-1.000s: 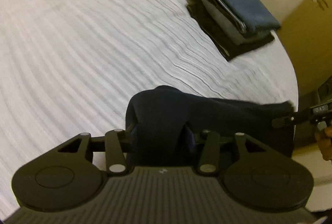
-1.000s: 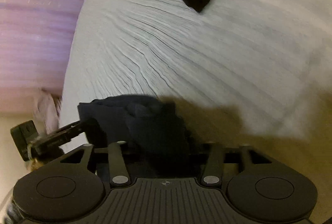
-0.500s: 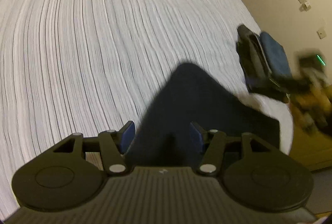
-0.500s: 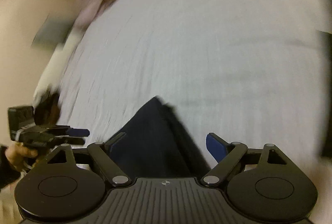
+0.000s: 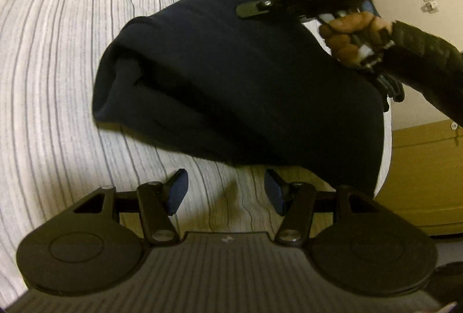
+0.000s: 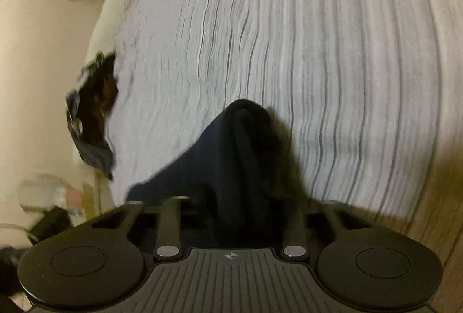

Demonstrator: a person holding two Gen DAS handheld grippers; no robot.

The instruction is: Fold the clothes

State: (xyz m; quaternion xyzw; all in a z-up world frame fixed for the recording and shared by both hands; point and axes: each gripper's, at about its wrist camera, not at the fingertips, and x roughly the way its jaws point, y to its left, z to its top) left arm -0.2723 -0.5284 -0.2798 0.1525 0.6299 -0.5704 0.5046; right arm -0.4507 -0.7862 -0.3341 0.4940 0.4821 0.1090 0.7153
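The folded garment (image 5: 237,87) is very dark navy, almost black, with no pattern. The bed cover (image 5: 58,52) is white with thin grey wavy stripes, and each hand-held gripper is black; the left hand-held gripper (image 5: 225,191) has blue pads (image 5: 177,191). The cabinet (image 5: 422,168) is mustard yellow, the wall (image 6: 43,52) is cream.

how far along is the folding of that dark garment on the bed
Done: the navy garment already lies doubled in layers on the striped bedspread. In hand: the right claw is shut on one end of it, while the left claw is open and holds nothing. Left: let go and put it away; a blurred pile of other clothes sits at the bed's edge.
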